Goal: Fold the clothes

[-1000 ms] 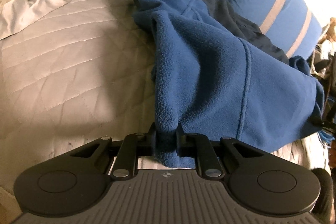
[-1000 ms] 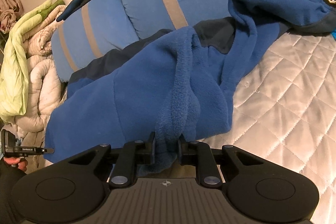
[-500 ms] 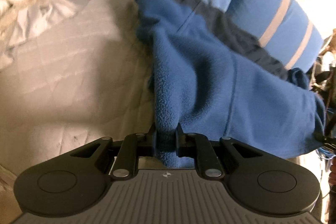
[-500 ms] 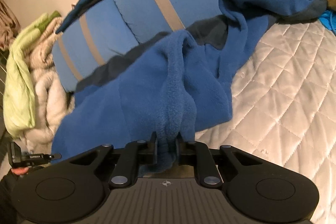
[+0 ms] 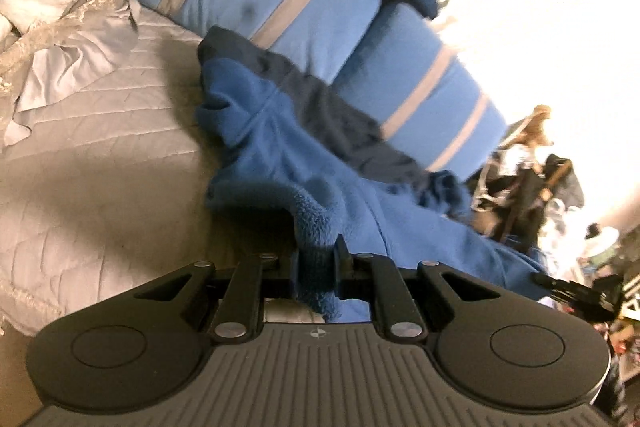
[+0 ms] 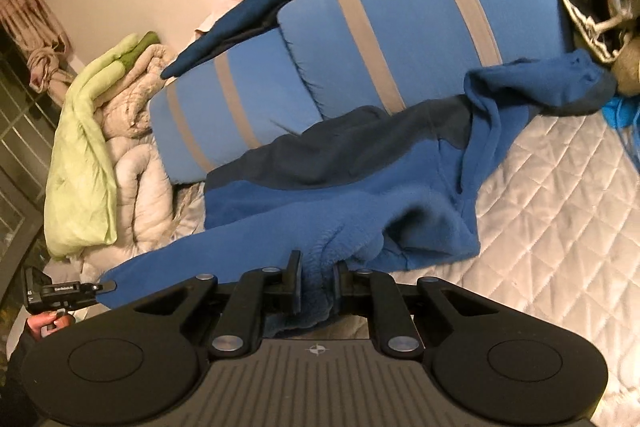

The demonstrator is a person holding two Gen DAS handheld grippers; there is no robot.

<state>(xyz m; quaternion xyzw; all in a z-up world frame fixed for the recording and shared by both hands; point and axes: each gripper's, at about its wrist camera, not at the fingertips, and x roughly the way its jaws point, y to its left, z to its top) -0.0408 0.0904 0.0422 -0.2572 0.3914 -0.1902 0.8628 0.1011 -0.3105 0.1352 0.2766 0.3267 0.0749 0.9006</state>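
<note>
A blue fleece jacket (image 5: 280, 147) with dark navy shoulder panels hangs stretched over a quilted grey bed. It also shows in the right wrist view (image 6: 320, 219), its sleeve (image 6: 560, 83) trailing to the right against the cushions. My left gripper (image 5: 318, 255) is shut on a bunched fold of the fleece hem. My right gripper (image 6: 316, 271) is shut on another fold of the same hem. The other gripper's tip shows at the jacket's far corner in each view, as the right gripper (image 5: 572, 291) and the left gripper (image 6: 64, 291).
Two blue cushions with grey stripes (image 6: 400, 39) lean behind the jacket. A navy garment (image 6: 256, 19) lies on top of them. A pile of beige and green bedding (image 6: 100, 155) sits at the left. The quilted bedspread (image 6: 560, 227) spreads to the right. Clutter (image 5: 540, 179) stands beside the bed.
Both grippers have lifted and pulled back with the fleece. The jacket has spread wider between them and the cushions now show more fully.
</note>
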